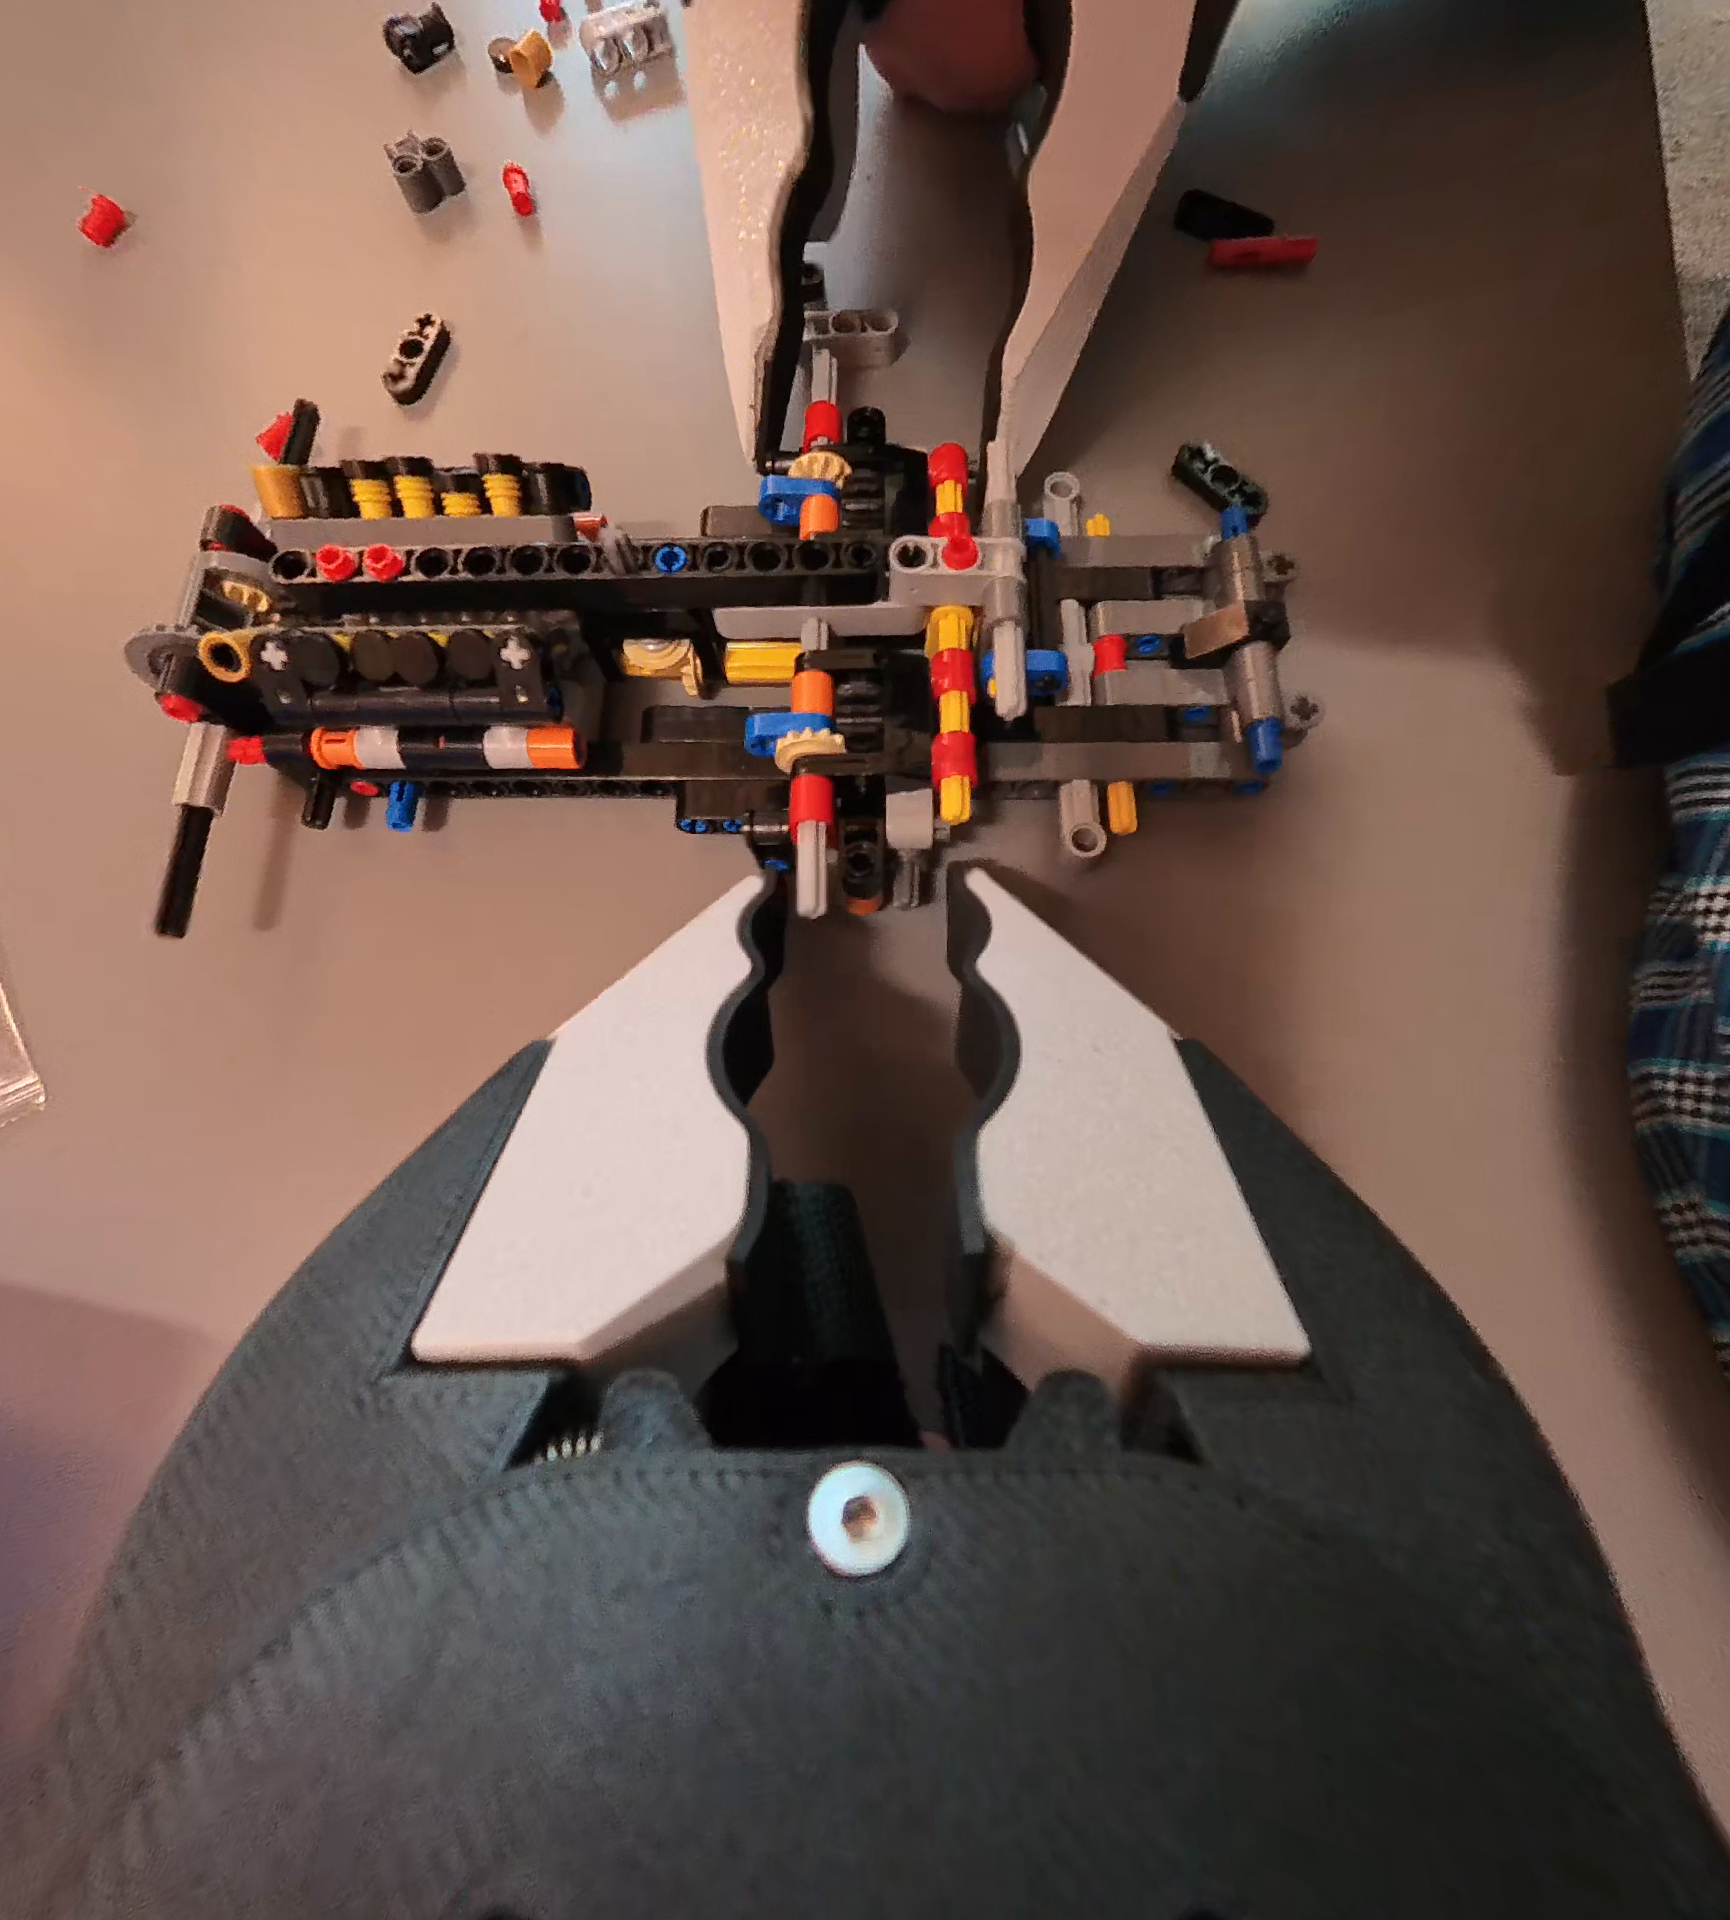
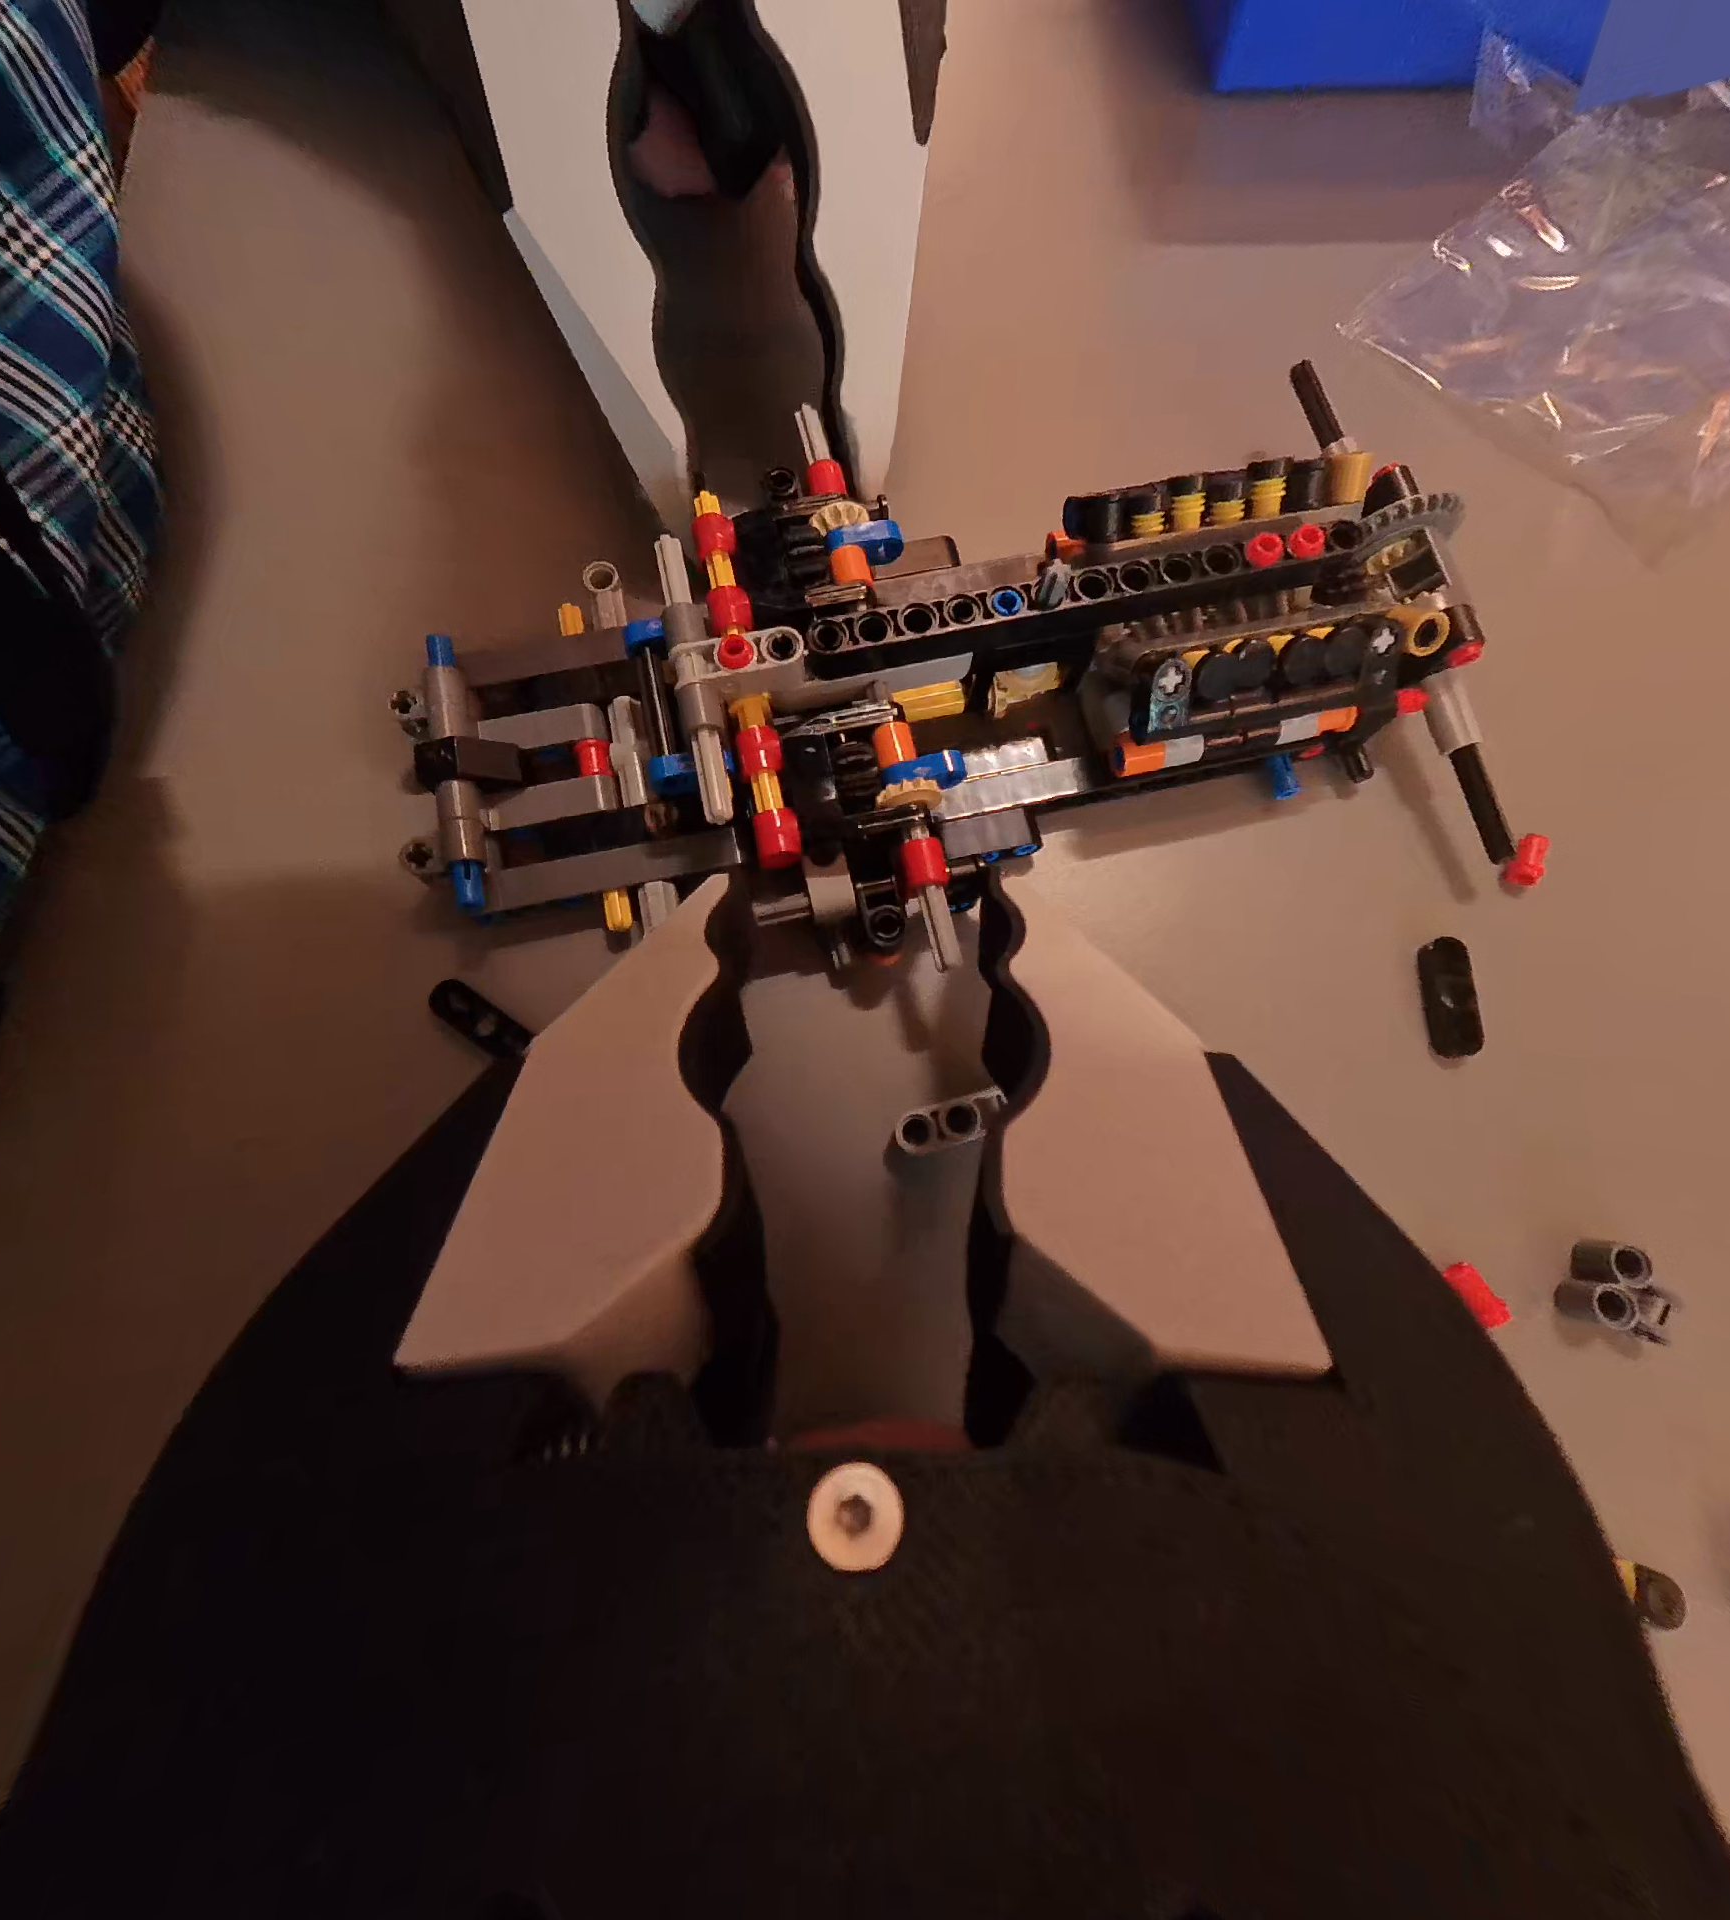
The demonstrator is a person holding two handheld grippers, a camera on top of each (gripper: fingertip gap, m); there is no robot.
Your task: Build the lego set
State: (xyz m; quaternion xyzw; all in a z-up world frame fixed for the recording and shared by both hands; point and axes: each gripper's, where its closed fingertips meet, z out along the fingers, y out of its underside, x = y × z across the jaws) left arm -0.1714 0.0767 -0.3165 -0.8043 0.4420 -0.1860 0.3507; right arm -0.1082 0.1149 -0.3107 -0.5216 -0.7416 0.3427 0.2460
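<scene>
Risk first: chassis (image 1: 736,634) lies flat on the worktop (image 1: 217,1039), pinched by nothing, with two tongs closing on its midsection from opposite long sides. A push from one side without matching support from the other would likely slide or swing the model. Thin white axles (image 1: 811,862) and red bushes stick out of both flanks, right at the tips; a misaimed squeeze could bend an axle sideways or pop a bush off. A loose grey connector (image 2: 947,1125) lies between the right tongs' fingers and may get trapped or dragged.

Left tongs (image 1: 861,883): parted to about a middling gap, empty, tips just touching or nearly touching the near flank where the axle and black pin block protrude.

Right tongs (image 2: 845,904): likewise parted, holding nothing, tips at the opposite flank, the axle stub standing between them.

Loose parts (image 1: 425,177) scatter beyond the model; a clear bag (image 2: 1619,301) lies well apart.
</scene>
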